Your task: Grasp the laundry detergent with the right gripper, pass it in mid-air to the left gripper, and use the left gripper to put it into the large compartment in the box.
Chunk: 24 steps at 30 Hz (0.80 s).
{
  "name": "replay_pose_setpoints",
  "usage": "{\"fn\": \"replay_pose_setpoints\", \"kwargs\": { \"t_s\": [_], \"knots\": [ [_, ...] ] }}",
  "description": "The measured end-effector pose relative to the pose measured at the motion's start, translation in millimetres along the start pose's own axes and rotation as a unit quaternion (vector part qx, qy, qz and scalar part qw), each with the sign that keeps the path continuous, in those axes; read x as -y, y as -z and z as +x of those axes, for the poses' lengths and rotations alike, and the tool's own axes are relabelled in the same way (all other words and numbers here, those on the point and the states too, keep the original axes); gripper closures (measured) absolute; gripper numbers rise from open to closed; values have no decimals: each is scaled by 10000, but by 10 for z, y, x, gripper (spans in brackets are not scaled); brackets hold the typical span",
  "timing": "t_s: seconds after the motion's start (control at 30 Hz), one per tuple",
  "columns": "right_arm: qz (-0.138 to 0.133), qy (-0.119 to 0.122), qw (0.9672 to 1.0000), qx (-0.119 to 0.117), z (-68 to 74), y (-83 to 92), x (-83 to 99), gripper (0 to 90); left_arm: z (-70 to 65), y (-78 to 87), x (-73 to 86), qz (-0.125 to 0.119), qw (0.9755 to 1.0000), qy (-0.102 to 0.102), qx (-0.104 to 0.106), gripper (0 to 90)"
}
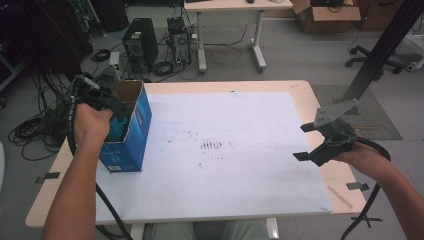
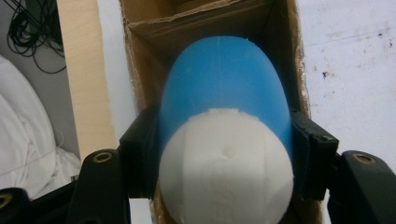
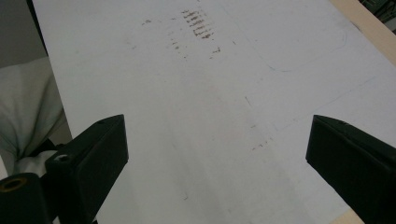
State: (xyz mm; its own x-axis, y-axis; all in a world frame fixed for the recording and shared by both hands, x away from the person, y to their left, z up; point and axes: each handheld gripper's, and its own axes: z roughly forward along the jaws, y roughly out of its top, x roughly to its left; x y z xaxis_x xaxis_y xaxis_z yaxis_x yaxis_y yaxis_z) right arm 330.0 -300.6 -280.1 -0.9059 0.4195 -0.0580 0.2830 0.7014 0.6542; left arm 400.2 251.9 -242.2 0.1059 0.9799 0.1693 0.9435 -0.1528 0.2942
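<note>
Left gripper: my left gripper [image 2: 224,154] is clamped on a smooth blue-and-white egg-shaped plastic object [image 2: 224,140], one black jaw pressing each flank.
Object's place: I hold it at the open top of the tall blue cardboard box [image 1: 131,131], blue end pointing into the brown interior.
Box: it stands upright at the left edge of the white sheet [image 1: 225,150] covering the pale wooden table [image 1: 310,100].
Right gripper: my right gripper [image 1: 311,142] hovers above the table's right side, jaws spread wide, nothing between them.
Step, as I judge it: the egg is either going into the box or coming out; I cannot tell which.
Next move: a straight path along the box walls, since the egg nearly fills the opening and could snag the rim.
</note>
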Motion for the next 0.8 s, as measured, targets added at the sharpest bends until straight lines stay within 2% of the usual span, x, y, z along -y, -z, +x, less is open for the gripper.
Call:
{"fn": "replay_pose_setpoints", "kwargs": {
  "t_s": [0.27, 0.43, 0.8],
  "knots": [
    [-17, -21, 10000, 1, 2, 15, 3, 53, -4, -141, 43, 27, 9999, -106, 32, 382],
    [22, -26, 10000, 3, 5, 8, 11, 54, 1, -221, 65, 86, 9999, -102, 75, 382],
    [63, -66, 10000, -6, -1, -16, 27, 58, 5, -333, 76, 133, 9996, -194, 145, 382]
  ]
}}
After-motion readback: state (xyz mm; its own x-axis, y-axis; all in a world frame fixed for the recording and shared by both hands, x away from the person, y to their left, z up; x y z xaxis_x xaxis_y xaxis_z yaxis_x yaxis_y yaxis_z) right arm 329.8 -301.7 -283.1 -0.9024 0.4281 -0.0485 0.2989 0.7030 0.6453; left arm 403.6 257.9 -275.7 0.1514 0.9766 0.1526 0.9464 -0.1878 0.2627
